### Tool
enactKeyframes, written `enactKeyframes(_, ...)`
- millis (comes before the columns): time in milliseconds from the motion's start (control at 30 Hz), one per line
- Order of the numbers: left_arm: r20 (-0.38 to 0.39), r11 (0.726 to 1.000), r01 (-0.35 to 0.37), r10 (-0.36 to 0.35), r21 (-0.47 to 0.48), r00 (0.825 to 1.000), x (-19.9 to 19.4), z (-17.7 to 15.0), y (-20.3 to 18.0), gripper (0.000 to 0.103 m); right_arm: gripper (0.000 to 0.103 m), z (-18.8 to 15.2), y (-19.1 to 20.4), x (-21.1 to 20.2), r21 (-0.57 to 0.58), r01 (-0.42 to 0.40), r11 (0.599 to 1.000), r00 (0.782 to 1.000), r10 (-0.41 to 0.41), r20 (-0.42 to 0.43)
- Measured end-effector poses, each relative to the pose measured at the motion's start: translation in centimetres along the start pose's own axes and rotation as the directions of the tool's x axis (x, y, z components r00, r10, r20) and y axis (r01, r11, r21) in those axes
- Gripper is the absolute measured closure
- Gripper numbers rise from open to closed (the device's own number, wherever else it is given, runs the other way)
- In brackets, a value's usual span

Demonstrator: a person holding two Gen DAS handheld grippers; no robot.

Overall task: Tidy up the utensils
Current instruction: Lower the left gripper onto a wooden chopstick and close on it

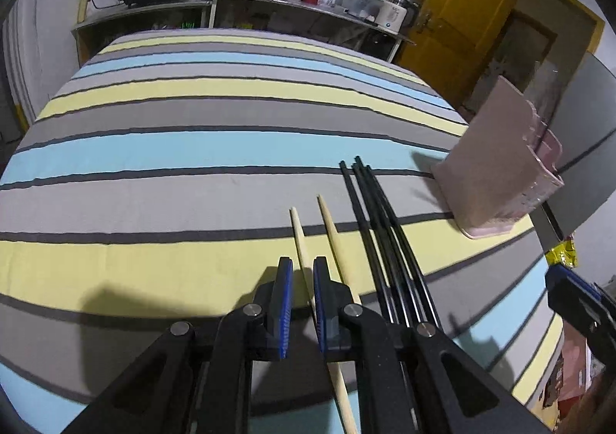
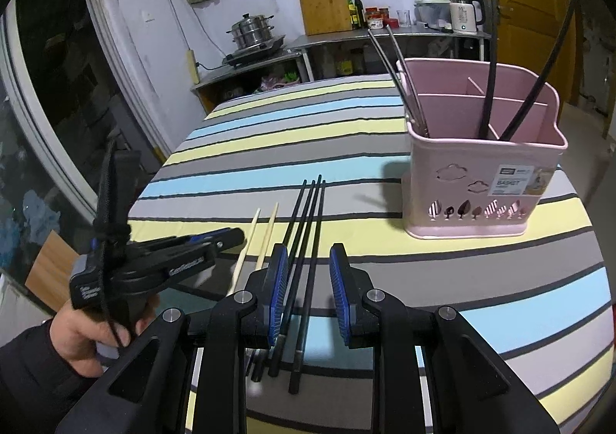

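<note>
Two pale, slender wooden chopsticks (image 1: 298, 237) lie on the striped tablecloth (image 1: 173, 149); one runs between the slightly parted fingers of the left gripper (image 1: 302, 272), contact unclear. Black chopsticks (image 2: 308, 218) lie under the open, empty right gripper (image 2: 308, 268), the pink plastic utensil basket (image 2: 481, 180) ahead to its right

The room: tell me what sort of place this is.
Most likely a home kitchen: a steamer pot on a counter, a kettle, a cutting board against the wall, and a chopstick basket on a striped table.
</note>
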State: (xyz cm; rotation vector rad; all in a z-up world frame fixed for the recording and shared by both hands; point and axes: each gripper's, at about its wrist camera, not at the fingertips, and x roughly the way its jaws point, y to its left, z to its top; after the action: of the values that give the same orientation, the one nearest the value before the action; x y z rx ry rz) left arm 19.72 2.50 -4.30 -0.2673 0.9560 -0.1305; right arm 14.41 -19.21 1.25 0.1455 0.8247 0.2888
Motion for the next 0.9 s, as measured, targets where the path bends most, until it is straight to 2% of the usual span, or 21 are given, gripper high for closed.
enactKeyframes(267,0.024,0.998,-0.028,0.026,0.054,0.999,1.1,0.3,-0.3,0.094,0.079,0.4,-0.1,1.8,0.002,-0.010,1.000,1.000,0.010,-0.025)
enactKeyframes(433,0.017,0.996,-0.037,0.036,0.082,0.999,0.3,0.0,0.8,0.095,0.079,0.7,0.9,3.3,-0.015,-0.025,1.000,0.999,0.025,-0.039)
enactKeyframes(733,0.021,0.995,-0.086,0.085,0.045,0.996,-1.6,-0.4,4.8,0.096,0.080,1.4,3.1,8.4,-0.044,-0.066,0.997,0.992,0.061,-0.109)
enactKeyframes(900,0.027,0.996,-0.094,0.094,0.010,0.995,-2.1,-0.5,6.4,0.095,0.083,1.8,4.0,11.2,-0.065,-0.065,0.996,0.987,0.054,-0.149)
